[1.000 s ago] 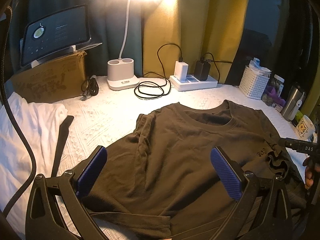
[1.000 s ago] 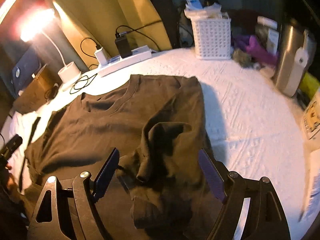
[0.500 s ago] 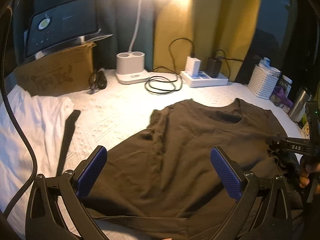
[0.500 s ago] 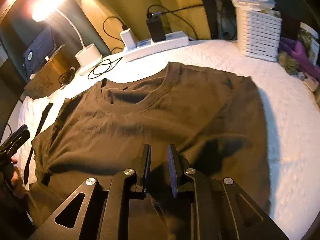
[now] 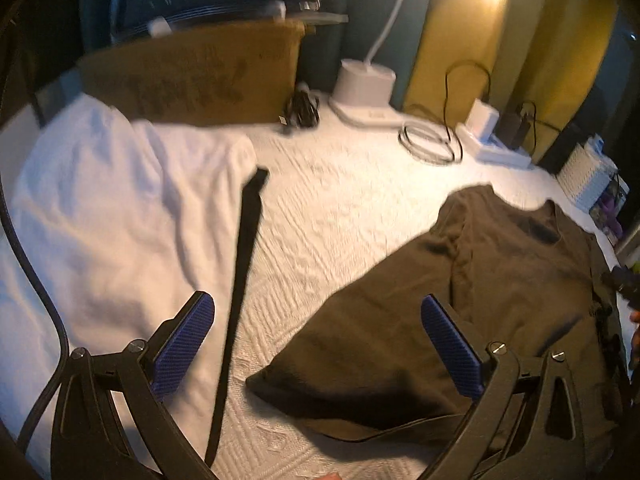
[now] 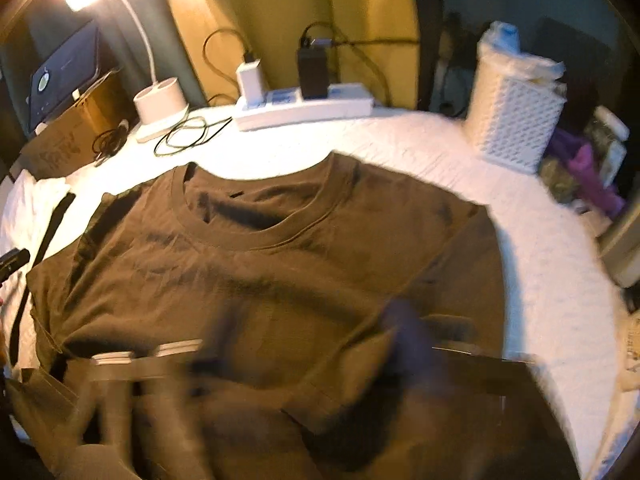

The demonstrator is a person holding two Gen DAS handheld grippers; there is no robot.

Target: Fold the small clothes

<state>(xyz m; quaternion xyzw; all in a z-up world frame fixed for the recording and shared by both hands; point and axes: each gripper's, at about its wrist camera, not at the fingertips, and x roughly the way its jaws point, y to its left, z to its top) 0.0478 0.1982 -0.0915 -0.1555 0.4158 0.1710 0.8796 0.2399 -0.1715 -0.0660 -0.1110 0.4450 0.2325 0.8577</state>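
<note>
One olive-brown T-shirt (image 6: 280,280) lies flat, neckline up, wrinkled.

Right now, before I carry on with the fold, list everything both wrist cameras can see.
T-shirt: one, dark olive-brown, spread on the white bed cover, neck toward the lamp.
White garment: one, left of the shirt.
Black strap: one, along the white garment's edge.
Cardboard box: one, brown, back left, tablet on top.
Desk lamp: one, white, lit, at the back.
Power strip: one, white, two chargers plugged in.
Coiled cable: one, black, beside the strip.
Basket: one, white lattice, back right.
Left tongs: blue pads, open, over the shirt's left edge.
Right tongs: blurred, low over the shirt; state unclear.
</note>
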